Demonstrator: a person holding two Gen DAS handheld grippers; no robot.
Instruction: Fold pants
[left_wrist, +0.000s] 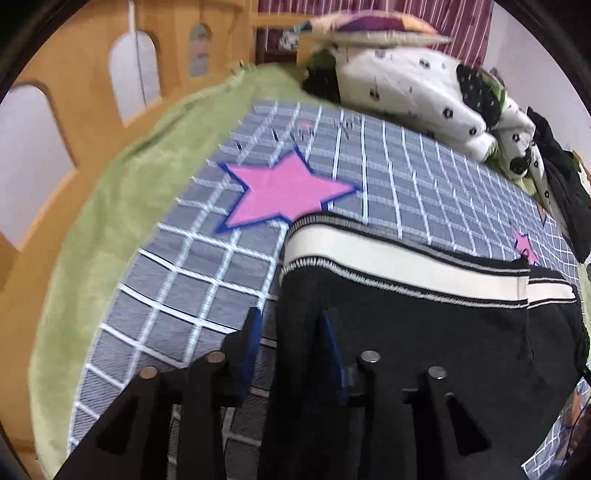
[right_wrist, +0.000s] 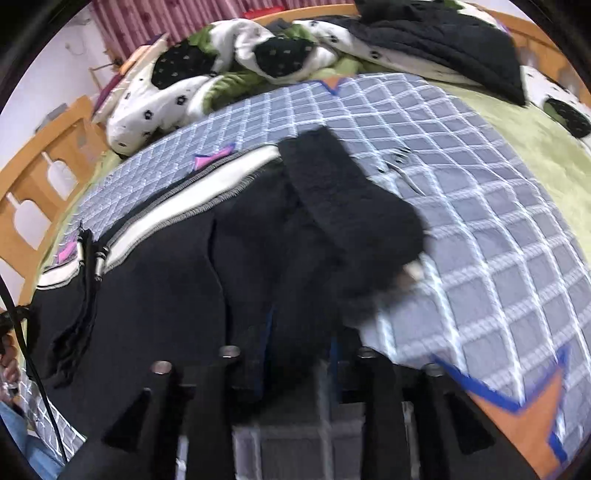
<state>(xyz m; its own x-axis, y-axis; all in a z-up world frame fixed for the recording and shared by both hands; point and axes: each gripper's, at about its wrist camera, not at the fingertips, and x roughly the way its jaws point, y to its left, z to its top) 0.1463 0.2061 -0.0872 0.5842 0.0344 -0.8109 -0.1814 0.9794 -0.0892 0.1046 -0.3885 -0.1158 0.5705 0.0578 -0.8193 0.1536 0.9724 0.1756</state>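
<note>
Across the bed, from large to small: grey checked bedspread (left_wrist: 424, 184) with pink star (left_wrist: 280, 195), laid over a green blanket (left_wrist: 110, 206); wooden bed rail (left_wrist: 74, 74) along the far left edge; rumpled white patterned quilt (left_wrist: 417, 88) heaped at the head end.

Black pants (left_wrist: 424, 332) spread flat on the near part of the bedspread, cream-striped waistband (left_wrist: 406, 262) running across toward the head end. Looks like thick, fleecy knit: soft, limp, moderately weighty, not slippery. Likely to sag and drag if lifted by one point. Best taken at two points along one edge, at the waistband corners or the hems, pinching both layers.

Left gripper (left_wrist: 288, 332) parted, blue-padded fingers straddling the pants' left side edge, nothing pinched. Right gripper (right_wrist: 299, 354) also parted, low over black cloth near the right edge, pads apparently off the fabric though blur hampers the reading.

Only in the right wrist view: a black flap (right_wrist: 347, 206) folded over the body of the pants, black drawstrings (right_wrist: 88, 266) trailing from the waistband, an orange star (right_wrist: 535, 406) at the near right corner. Only in the left wrist view: full run of the waistband and the large pink star beside it.
</note>
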